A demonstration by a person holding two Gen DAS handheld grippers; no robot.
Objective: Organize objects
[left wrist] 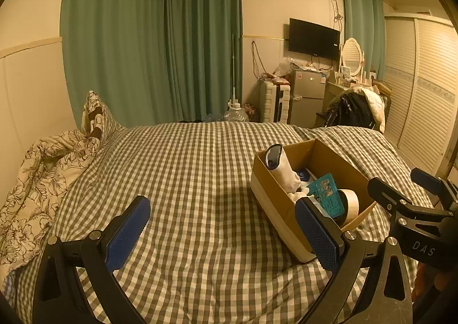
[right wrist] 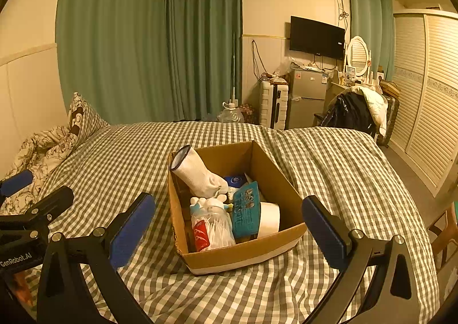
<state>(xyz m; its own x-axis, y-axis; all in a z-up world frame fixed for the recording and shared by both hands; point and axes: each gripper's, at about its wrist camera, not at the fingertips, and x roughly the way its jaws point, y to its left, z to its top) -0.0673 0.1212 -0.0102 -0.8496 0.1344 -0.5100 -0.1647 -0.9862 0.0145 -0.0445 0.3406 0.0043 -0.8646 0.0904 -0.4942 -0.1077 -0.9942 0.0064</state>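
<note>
A cardboard box (right wrist: 274, 178) (left wrist: 340, 163) sits on the checked bed. In it lie a rolled white sock (right wrist: 197, 175) (left wrist: 282, 172), a jar of cotton swabs with a red label (right wrist: 211, 226), a teal card packet (right wrist: 246, 209) (left wrist: 329, 192), a roll of tape (right wrist: 269, 219) (left wrist: 350, 205) and a small blue item (right wrist: 236, 180). My left gripper (left wrist: 226, 232) is open and empty over the bed, left of the box. My right gripper (right wrist: 229, 233) is open and empty, its fingers either side of the box's near end.
A flowered quilt (left wrist: 43, 175) and a pillow (left wrist: 94, 117) lie at the bed's left. Beyond the bed stand green curtains (left wrist: 148, 37), a water jug (left wrist: 234, 113), a suitcase (left wrist: 273, 102), a small fridge (left wrist: 307, 94) and a chair with clothes (left wrist: 357, 107). A louvered wardrobe (left wrist: 423, 89) lines the right.
</note>
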